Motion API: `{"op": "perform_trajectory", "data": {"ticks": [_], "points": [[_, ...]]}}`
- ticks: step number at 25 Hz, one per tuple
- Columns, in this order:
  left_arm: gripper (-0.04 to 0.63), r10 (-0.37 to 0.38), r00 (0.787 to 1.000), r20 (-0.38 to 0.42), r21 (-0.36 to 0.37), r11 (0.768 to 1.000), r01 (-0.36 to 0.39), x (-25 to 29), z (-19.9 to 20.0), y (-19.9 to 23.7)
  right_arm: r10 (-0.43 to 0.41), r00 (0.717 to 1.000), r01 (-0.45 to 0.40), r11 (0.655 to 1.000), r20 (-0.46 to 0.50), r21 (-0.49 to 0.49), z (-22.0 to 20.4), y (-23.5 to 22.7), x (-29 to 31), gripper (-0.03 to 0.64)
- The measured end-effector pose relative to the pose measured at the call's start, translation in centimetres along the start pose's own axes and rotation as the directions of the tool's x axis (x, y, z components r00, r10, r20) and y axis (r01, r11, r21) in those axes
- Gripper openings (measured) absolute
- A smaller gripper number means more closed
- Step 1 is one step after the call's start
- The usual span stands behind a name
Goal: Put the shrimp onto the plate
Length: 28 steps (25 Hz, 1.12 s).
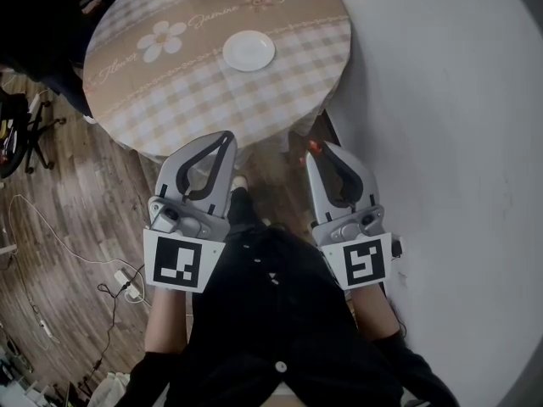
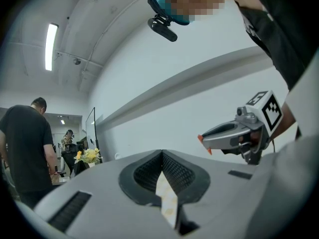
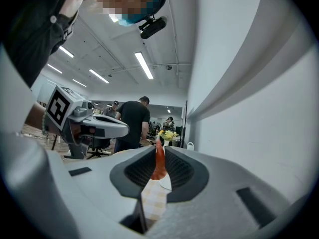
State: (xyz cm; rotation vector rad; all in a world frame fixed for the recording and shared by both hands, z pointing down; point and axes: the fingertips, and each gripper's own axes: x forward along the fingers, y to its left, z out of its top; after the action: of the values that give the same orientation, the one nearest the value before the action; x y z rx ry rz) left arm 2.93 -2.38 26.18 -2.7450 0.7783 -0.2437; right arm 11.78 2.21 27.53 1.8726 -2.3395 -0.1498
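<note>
Right claw (image 3: 158, 152) is clamped on the shrimp (image 3: 159, 162). Its own view shows the orange body pinched between the jaws, while the head view gives only a red speck, well short of the plate (image 1: 249, 51) on the table (image 1: 170, 100). Left claw (image 2: 162, 156) is closed and empty.

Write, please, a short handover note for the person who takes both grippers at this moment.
Left gripper: fingers together, nothing held.
Right gripper: shut on the small red-orange shrimp.
The round white plate is empty. It stands on the round table with the beige checked cloth, ahead of both grippers.
Done: the shrimp is gripped.
Left: carry it over the plate and release it there.
</note>
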Motion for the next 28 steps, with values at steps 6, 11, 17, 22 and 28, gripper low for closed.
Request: {"op": "perform_trajectory", "data": {"ticks": [6,11,17,22,28], "points": [[0.002,-0.021,1.0,0.003,-0.002,1.0,0.021,2.7,-0.6,3.2,-0.015,1.0,0.015,1.0,-0.009,0.002,0.3,-1.4,4.0,0.044],[0.002,-0.024,1.0,-0.002,-0.009,1.0,0.024,4.5,-1.3,6.1,-0.021,1.0,0.021,1.0,-0.009,0.001,0.7,-2.2,7.4,0.044],[0.002,-0.03,1.0,-0.003,-0.007,1.0,0.03,6.3,-2.5,9.4,-0.026,0.999,0.026,1.0,-0.02,-0.001,0.5,-2.8,11.4,0.044],[0.002,-0.031,0.999,-0.006,-0.015,0.999,0.031,7.4,-3.7,11.6,-0.035,0.999,0.035,0.999,-0.032,0.008,0.1,-3.1,14.1,0.044],[0.002,-0.031,0.999,-0.009,-0.016,0.999,0.031,8.2,-4.8,14.1,-0.053,0.998,0.053,0.999,-0.035,0.001,0.4,-3.1,16.6,0.044]]}}
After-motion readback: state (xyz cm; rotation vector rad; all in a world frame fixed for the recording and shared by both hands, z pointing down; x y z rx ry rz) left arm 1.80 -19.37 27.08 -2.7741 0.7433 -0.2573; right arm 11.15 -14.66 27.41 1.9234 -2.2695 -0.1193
